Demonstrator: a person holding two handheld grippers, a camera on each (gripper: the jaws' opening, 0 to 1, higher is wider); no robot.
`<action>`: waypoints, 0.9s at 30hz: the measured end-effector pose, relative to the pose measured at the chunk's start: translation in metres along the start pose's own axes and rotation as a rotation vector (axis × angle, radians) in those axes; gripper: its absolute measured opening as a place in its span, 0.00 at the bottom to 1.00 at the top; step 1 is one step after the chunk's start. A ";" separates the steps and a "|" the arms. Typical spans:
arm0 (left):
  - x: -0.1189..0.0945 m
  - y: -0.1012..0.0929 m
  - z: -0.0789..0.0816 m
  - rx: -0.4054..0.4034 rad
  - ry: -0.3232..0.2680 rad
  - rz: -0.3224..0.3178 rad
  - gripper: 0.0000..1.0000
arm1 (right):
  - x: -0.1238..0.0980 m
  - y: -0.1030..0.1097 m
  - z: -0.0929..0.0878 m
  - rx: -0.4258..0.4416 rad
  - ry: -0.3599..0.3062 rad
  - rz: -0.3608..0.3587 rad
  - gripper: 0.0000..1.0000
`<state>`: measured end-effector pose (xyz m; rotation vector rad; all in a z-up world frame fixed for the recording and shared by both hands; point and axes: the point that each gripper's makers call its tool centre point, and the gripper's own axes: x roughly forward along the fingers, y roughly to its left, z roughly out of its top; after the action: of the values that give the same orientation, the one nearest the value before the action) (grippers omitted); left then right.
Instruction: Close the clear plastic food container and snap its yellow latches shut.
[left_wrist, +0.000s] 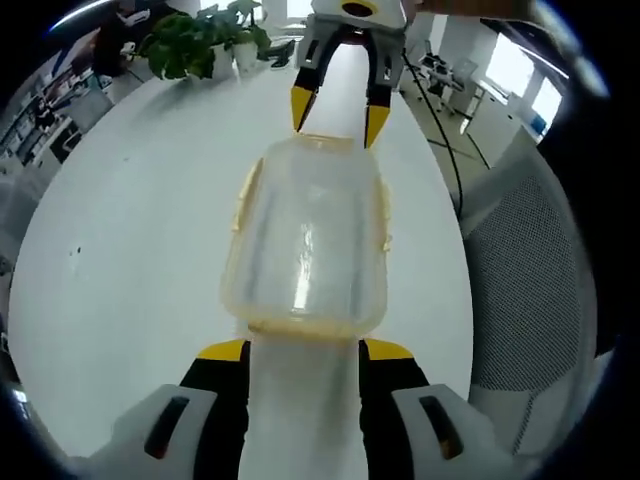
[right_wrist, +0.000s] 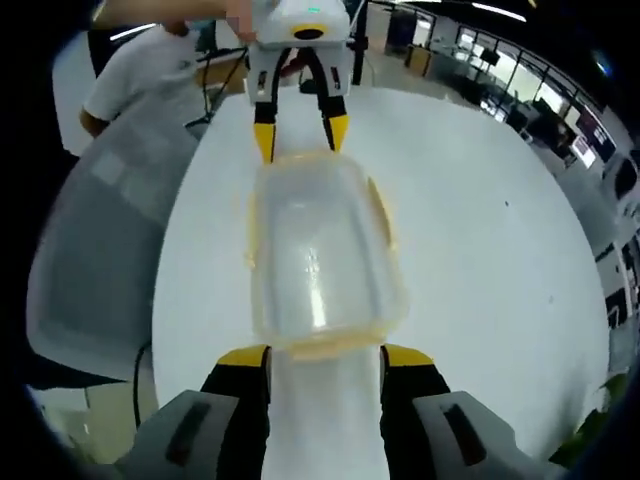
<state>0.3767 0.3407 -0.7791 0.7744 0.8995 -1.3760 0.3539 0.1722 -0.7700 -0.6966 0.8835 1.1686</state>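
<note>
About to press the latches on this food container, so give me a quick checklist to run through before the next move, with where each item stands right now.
1. Lid on the container: ok, it appears seated.
2. Left claw open at the near end: ok.
3. Right claw open at the opposite end: ok.
4. Side latches snapped: cannot tell.
5. Container flat on the white table: ok.

White round table (left_wrist: 130, 260) in an open office. Potted green plant (left_wrist: 195, 40) at its far edge. Grey mesh chair (left_wrist: 535, 290) alongside (another (right_wrist: 100, 250) opposite). Bright windows (left_wrist: 520, 75); desks (right_wrist: 560, 120) and ceiling strip lights (right_wrist: 495, 10) beyond.
</note>
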 end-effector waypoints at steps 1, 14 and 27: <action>0.000 0.000 0.000 -0.008 -0.006 0.001 0.43 | 0.000 -0.003 0.001 0.024 -0.010 -0.008 0.42; -0.003 0.003 0.000 -0.178 -0.043 -0.013 0.36 | -0.001 -0.008 -0.003 0.139 -0.016 -0.015 0.40; -0.006 0.004 -0.003 -0.556 -0.124 -0.045 0.38 | -0.004 -0.015 -0.003 0.352 -0.072 -0.025 0.40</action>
<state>0.3803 0.3463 -0.7752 0.2425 1.1350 -1.1176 0.3668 0.1638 -0.7683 -0.3757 0.9849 0.9764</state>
